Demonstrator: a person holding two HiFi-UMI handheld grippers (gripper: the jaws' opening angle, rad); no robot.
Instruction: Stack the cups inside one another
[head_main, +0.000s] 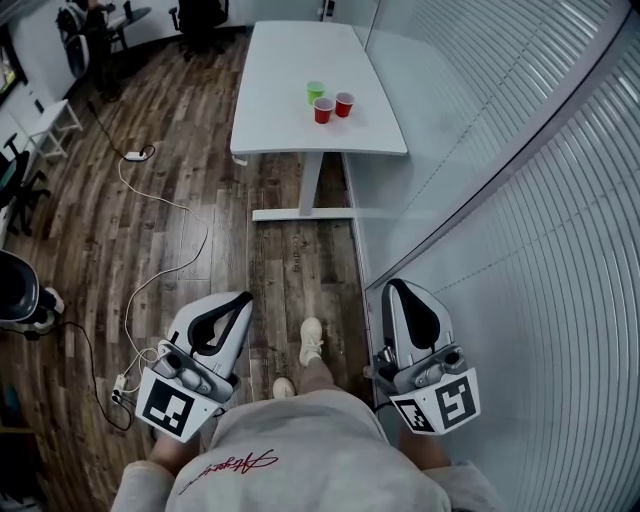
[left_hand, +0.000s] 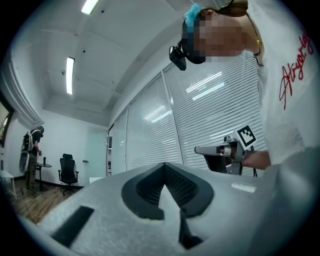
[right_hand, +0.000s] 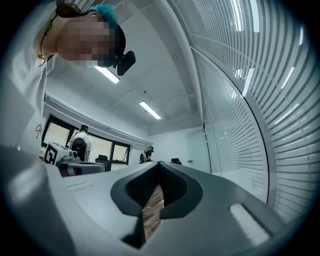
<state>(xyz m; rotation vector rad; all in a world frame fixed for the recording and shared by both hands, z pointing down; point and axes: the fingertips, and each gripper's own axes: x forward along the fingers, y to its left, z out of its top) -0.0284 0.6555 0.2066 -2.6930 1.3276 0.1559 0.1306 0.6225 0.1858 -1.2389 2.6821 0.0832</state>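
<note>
Far ahead in the head view, a green cup (head_main: 315, 92) and two red cups (head_main: 323, 110) (head_main: 345, 103) stand upright and close together near the front right of a white table (head_main: 290, 130). Both grippers are held low by the person's hips, well short of the table. My left gripper (head_main: 244, 297) is shut and holds nothing, and its jaws meet at a point in its own view (left_hand: 164, 165). The right gripper (head_main: 392, 286) is also shut and empty (right_hand: 159, 164). Neither gripper view shows the cups.
A glass wall with white blinds (head_main: 520, 200) runs close along the right. A white cable (head_main: 160, 270) and a power strip (head_main: 135, 156) lie on the wooden floor at the left. Office chairs (head_main: 200, 20) and people stand at the back. A black bin (head_main: 18, 290) is at the left edge.
</note>
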